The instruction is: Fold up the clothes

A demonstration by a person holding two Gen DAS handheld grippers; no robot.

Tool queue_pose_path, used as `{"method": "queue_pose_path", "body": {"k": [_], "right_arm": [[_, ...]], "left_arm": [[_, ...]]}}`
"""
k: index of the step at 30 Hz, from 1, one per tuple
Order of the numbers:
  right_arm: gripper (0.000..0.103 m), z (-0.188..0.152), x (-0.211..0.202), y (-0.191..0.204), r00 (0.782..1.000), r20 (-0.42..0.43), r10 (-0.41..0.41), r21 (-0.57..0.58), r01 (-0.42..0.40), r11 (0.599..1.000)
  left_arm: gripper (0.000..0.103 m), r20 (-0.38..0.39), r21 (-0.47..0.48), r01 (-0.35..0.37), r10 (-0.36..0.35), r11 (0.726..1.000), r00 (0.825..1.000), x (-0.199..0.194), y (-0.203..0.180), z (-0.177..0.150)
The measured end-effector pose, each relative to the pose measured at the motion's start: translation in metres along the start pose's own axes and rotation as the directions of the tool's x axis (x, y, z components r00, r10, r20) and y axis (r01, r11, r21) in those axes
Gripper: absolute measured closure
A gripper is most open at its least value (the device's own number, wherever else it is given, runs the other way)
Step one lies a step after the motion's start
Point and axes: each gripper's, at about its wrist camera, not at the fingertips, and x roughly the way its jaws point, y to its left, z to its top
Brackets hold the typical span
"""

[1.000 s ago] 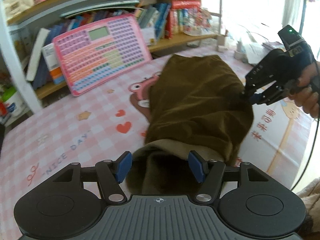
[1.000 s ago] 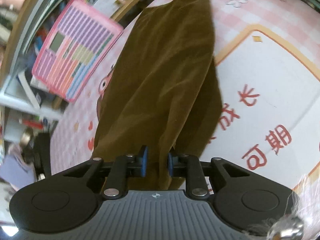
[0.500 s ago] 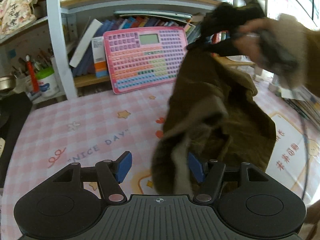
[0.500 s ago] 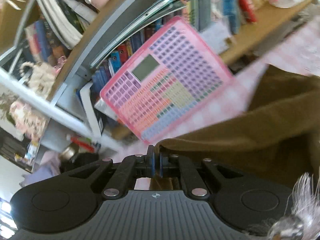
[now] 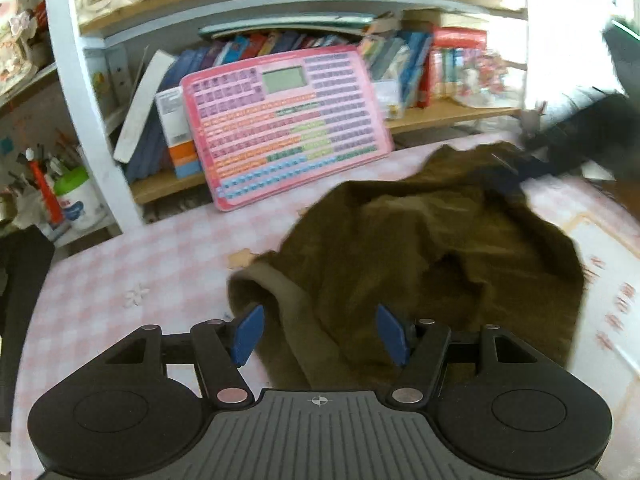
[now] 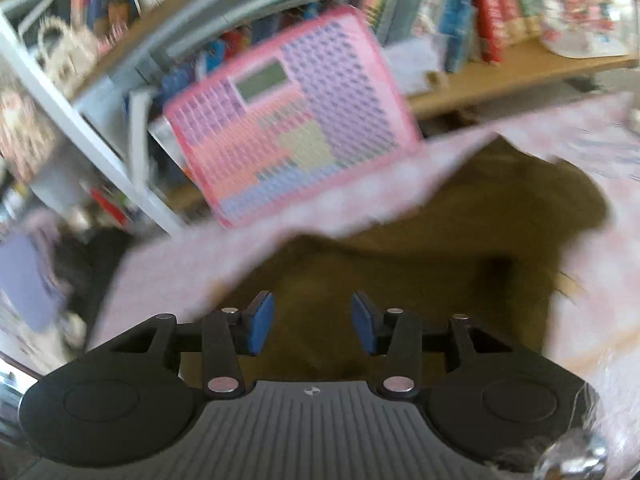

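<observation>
Garment: brown garment (image 5: 432,264) lies doubled, rumpled, centre-right on the pink checked table (image 5: 132,280).
Left claw (image 5: 320,334): released.
Right claw (image 6: 312,322): released, above cloth.
Left: smoothing, perhaps another fold.

Daylight pours in from the upper right of the left wrist view and burns that corner to white. Both views bow strongly at the edges. The right wrist view is heavily smeared by motion; the bookshelf (image 6: 500,20) and pink keyboard toy (image 6: 292,120) blur, while the fingers (image 6: 260,324) stay sharp.
</observation>
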Motion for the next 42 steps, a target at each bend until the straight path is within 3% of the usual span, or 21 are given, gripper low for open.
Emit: {"method": "queue_pose_path", "body": {"k": [2, 3, 4, 5, 7, 12, 13, 14, 17, 19, 22, 27, 30, 35, 38, 42], "right_arm": [[0.062, -0.018, -0.008, -0.013, 0.999, -0.007, -0.052, -0.007, 0.052, 0.999], [0.062, -0.027, -0.012, -0.02, 0.997, -0.011, -0.078, -0.01, 0.078, 0.997], [0.062, -0.037, -0.016, -0.027, 0.994, -0.014, -0.104, -0.014, 0.104, 0.994], [0.062, -0.046, -0.02, -0.033, 0.991, -0.018, -0.13, -0.018, 0.13, 0.991], [0.062, -0.064, -0.029, -0.046, 0.983, -0.024, -0.182, -0.025, 0.181, 0.983], [0.066, -0.09, -0.037, -0.06, 0.963, -0.034, -0.267, -0.043, 0.266, 0.963], [0.066, -0.092, -0.037, -0.06, 0.96, -0.035, -0.277, -0.046, 0.275, 0.96], [0.066, -0.094, -0.036, -0.059, 0.957, -0.036, -0.287, -0.049, 0.285, 0.957], [0.069, -0.098, -0.034, -0.057, 0.949, -0.042, -0.313, -0.057, 0.31, 0.949], [0.069, -0.099, -0.033, -0.055, 0.948, -0.052, -0.315, -0.061, 0.312, 0.948], [0.072, -0.1, -0.031, -0.053, 0.952, -0.065, -0.3, -0.068, 0.296, 0.953], [0.071, -0.096, -0.032, -0.043, 0.957, -0.062, -0.283, -0.107, 0.275, 0.955], [0.068, -0.084, -0.039, -0.042, 0.961, -0.022, -0.275, -0.118, 0.27, 0.956], [0.065, -0.047, -0.037, -0.056, 0.954, 0.033, -0.297, -0.143, 0.299, 0.944], [0.065, -0.027, -0.02, -0.07, 0.952, 0.028, -0.304, -0.144, 0.305, 0.941], [0.065, -0.004, 0.005, -0.087, 0.963, -0.01, -0.269, -0.091, 0.267, 0.959]], "left_arm": [[0.04, -0.014, -0.101, -0.003, 0.001, 0.995, 1.0, 0.014, 0.021, 0.005], [0.041, -0.019, -0.172, 0.034, -0.038, 0.984, 0.999, 0.021, 0.033, 0.005], [0.048, -0.021, -0.243, 0.07, -0.077, 0.968, 0.997, 0.028, 0.044, 0.005], [0.064, -0.02, -0.312, 0.104, -0.116, 0.944, 0.993, 0.035, 0.056, 0.005], [0.074, -0.038, -0.42, 0.164, -0.198, 0.893, 0.979, 0.054, 0.069, 0.003], [0.075, -0.061, -0.552, 0.115, -0.178, 0.826, 0.982, 0.088, 0.077, 0.003], [0.096, -0.054, -0.577, 0.118, -0.182, 0.808, 0.982, 0.092, 0.079, 0.003], [0.1, -0.01, -0.603, 0.14, -0.183, 0.785, 0.983, 0.085, 0.085, 0.005], [0.1, 0.124, -0.666, 0.2, -0.158, 0.718, 0.98, 0.06, 0.106, 0.011], [0.1, 0.125, -0.719, 0.149, -0.084, 0.679, 0.989, 0.054, 0.131, 0.006], [0.1, -0.056, -0.728, -0.034, -0.01, 0.685, 0.998, 0.086, 0.151, -0.013], [0.089, -0.071, -0.771, -0.033, -0.034, 0.636, 0.997, 0.093, 0.157, -0.025], [0.081, -0.057, -0.724, -0.038, -0.005, 0.688, 0.998, 0.074, 0.149, -0.023], [0.081, -0.024, -0.711, -0.001, -0.022, 0.703, 0.999, 0.028, 0.13, -0.037], [0.081, -0.009, -0.71, 0.024, -0.043, 0.704, 0.999, 0.001, 0.112, -0.047], [0.08, -0.031, -0.68, 0.011, -0.044, 0.733, 0.999, -0.025, 0.077, -0.055]]}}
